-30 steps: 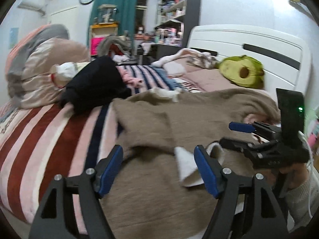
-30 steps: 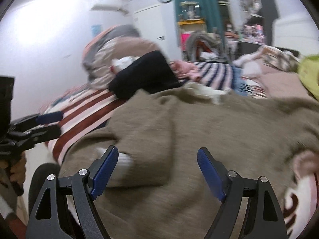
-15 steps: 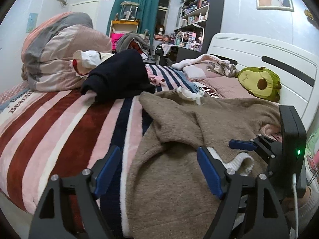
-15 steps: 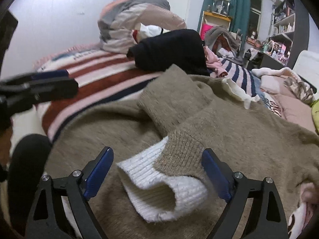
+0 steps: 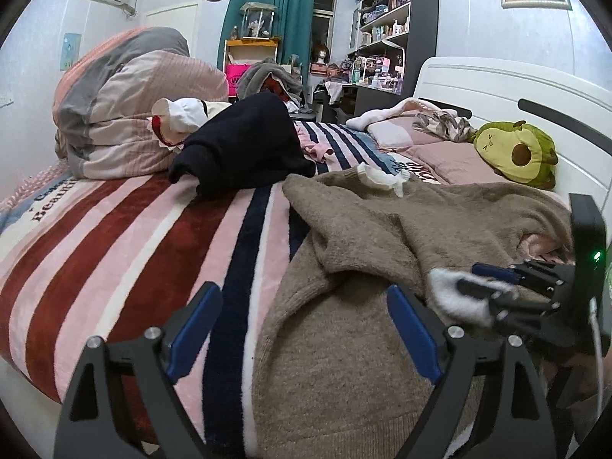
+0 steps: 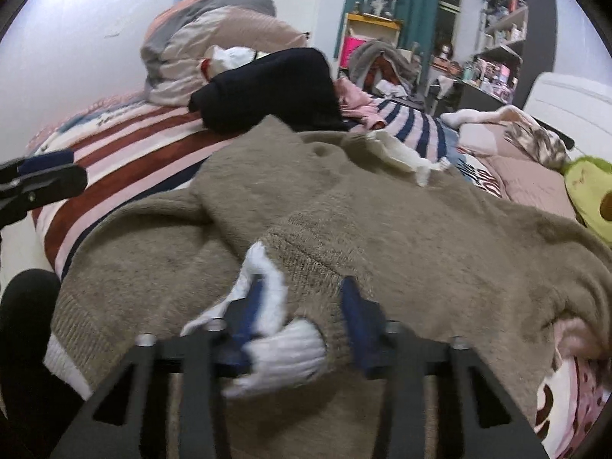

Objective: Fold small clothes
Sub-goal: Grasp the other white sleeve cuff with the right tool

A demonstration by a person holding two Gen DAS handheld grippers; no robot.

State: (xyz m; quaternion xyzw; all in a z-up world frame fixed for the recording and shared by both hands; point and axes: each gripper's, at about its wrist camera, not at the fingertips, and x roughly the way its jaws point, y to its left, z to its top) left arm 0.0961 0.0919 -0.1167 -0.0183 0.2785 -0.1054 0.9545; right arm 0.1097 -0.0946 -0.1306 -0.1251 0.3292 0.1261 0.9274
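A fuzzy tan sweater (image 5: 382,229) with white cuffs and collar lies spread on the striped blanket (image 5: 114,237); it fills the right wrist view (image 6: 344,199). My right gripper (image 6: 302,313) has its jaws narrowed around the sleeve's white cuff (image 6: 283,352), seen from the side in the left wrist view (image 5: 482,287). My left gripper (image 5: 302,332) is open and empty, over the sweater's lower hem and the blanket.
A black garment (image 5: 244,149) lies behind the sweater, with a folded duvet (image 5: 126,114) at the back left. An avocado plush (image 5: 516,153) rests by the white headboard (image 5: 516,91). Pink clothes (image 5: 394,122) lie near the pillows.
My right gripper moved down onto the white cuff and its jaws closed in around it. My left gripper drew back and left, staying open.
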